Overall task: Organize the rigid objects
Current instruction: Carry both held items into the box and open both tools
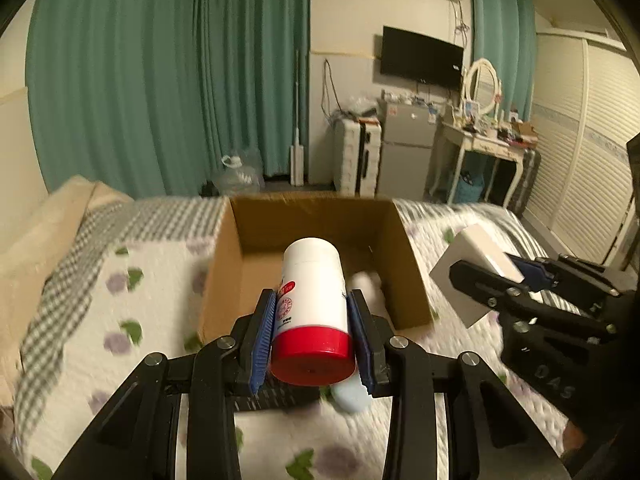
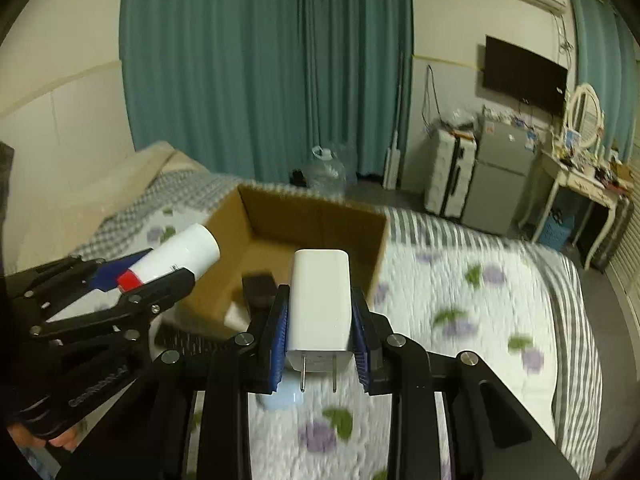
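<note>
Carrying step, both claws loaded. The left gripper is clamped on a white bottle with a red cap, held above the near edge of the open cardboard box that rests on the quilted bed. The right gripper is clamped on a white charger, prongs facing the camera, just near and right of the box. A pale item lies inside the box, blurred. Likely next: advance each load over the box interior, lower, then part the jaws.
</note>
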### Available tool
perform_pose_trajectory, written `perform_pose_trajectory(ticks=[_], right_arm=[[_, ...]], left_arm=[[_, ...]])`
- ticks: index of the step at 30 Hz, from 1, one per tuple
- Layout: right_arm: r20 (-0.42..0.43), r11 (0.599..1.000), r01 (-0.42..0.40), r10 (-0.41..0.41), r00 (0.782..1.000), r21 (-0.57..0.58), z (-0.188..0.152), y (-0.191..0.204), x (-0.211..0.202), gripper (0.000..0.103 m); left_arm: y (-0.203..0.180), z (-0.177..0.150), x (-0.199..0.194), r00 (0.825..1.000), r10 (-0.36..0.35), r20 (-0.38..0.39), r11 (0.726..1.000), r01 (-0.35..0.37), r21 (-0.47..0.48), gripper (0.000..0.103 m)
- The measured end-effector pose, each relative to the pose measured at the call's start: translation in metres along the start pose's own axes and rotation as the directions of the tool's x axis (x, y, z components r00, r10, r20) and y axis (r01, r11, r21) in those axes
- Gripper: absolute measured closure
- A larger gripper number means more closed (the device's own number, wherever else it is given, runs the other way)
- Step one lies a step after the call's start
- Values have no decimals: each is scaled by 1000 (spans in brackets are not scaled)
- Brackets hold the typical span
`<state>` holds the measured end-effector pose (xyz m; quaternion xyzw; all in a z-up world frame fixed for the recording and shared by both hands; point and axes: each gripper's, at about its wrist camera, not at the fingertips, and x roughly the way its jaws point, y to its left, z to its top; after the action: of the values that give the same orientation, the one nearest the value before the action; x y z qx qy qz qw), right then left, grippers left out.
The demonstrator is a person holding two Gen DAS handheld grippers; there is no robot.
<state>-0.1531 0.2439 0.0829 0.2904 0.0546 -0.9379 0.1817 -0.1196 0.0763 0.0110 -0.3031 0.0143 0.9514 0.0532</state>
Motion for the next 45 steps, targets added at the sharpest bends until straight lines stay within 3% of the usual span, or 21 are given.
perform_pose_trajectory(ticks=[7, 13, 17, 20, 27, 29, 36, 37, 39, 45], right_arm=[[28, 1000, -18, 18, 999, -13, 51, -6, 47, 76], [-33, 999, -32, 32, 999, -15, 49, -14, 94, 76], [-54, 999, -22, 20, 998, -29, 47, -18, 104, 76], [-49, 1000, -16, 15, 999, -12, 47, -24, 102, 76], [-35, 1000, -20, 20, 999, -4, 49, -26, 96, 76], [-46, 999, -32, 32, 998, -5, 48, -23, 105, 76], [-123, 998, -54, 59, 991, 45, 33, -21, 142, 75], [-126, 998, -50, 55, 991, 43, 31, -21, 143, 71], [-89, 999, -40, 42, 995, 25, 33, -20, 133, 33], [19, 999, -34, 35, 999, -12, 46, -10, 88, 27]], left_arm=[[17, 37, 53, 1000, 28, 0, 999, -28, 18, 67], [24, 43, 113, 998, 45, -46, 999, -43, 29, 67], [23, 35, 137, 997, 38, -70, 999, -36, 29, 64], [23, 31, 139, 997, 45, -55, 999, -44, 23, 47], [32, 35, 124, 996, 63, -58, 998, -62, 12, 45], [36, 36, 118, 996, 67, -52, 998, -66, 7, 39], [43, 28, 110, 994, 103, -46, 995, -102, 10, 39], [45, 26, 108, 994, 104, -45, 995, -104, 5, 39], [47, 24, 105, 993, 106, -44, 994, -106, -6, 39], [52, 15, 76, 993, 113, -34, 994, -113, 2, 38]])
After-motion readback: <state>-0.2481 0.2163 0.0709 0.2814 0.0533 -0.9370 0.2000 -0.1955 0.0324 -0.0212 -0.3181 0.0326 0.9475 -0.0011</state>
